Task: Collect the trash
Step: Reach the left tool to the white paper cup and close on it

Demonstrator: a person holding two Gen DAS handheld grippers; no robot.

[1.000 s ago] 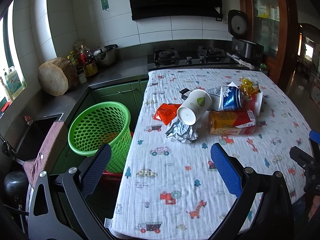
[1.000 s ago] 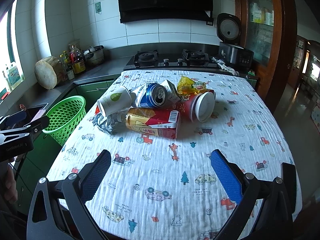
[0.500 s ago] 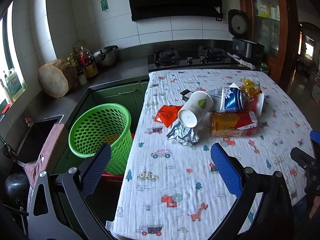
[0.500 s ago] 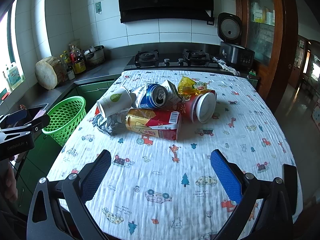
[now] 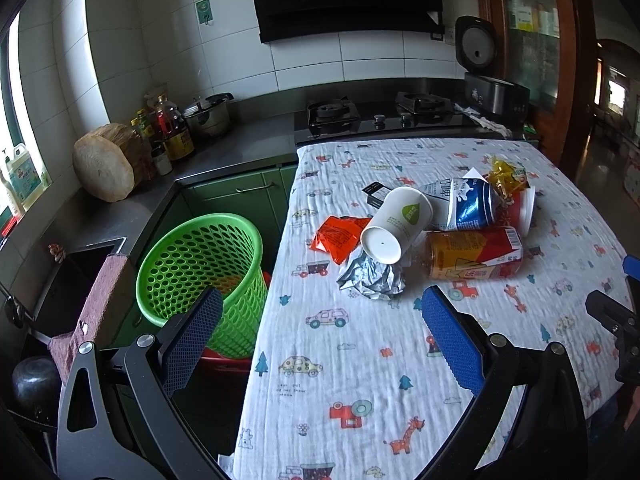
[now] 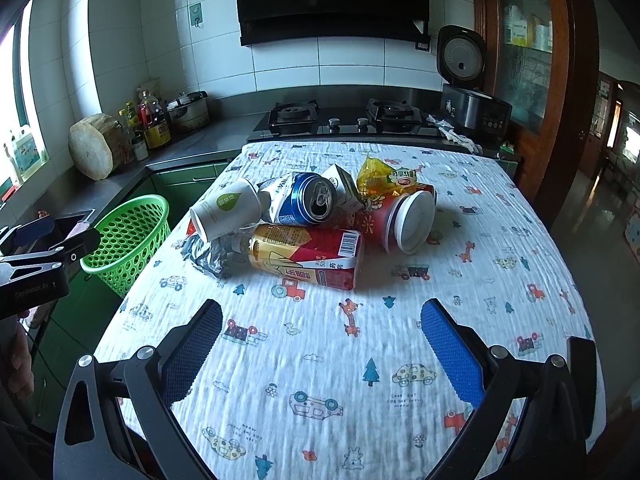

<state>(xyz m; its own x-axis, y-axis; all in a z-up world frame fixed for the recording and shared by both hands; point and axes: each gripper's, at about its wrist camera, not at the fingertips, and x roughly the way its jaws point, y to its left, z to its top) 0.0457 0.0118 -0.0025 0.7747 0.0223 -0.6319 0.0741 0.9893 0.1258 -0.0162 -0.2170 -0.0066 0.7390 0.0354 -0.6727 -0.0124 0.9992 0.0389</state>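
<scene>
A heap of trash lies mid-table on a cartoon-print cloth point(image 5: 360, 360): a white paper cup point(image 5: 396, 222) point(image 6: 226, 210), crumpled foil point(image 5: 370, 278) point(image 6: 204, 254), an orange wrapper point(image 5: 338, 236), a blue can point(image 5: 470, 206) point(image 6: 308, 202), a red-and-gold drink carton point(image 5: 474, 254) point(image 6: 308, 256), a red cup with a white lid point(image 6: 404, 220) and a yellow wrapper point(image 6: 380, 176). A green basket point(image 5: 204, 268) point(image 6: 130, 236) stands on the floor left of the table. My left gripper point(image 5: 320, 328) and right gripper point(image 6: 320, 332) are both open and empty, short of the heap.
A grey counter point(image 5: 132, 208) runs along the left wall with a wooden chopping block point(image 5: 106, 166), bottles point(image 5: 168, 128) and a pot point(image 5: 208, 116). A gas hob point(image 6: 340, 118) and a rice cooker point(image 6: 468, 92) stand behind the table. A sink point(image 5: 76, 276) lies at far left.
Both grippers have drifted slightly towards the heap, so the trash looks a little nearer. Both stay open and nothing on the table has moved.
</scene>
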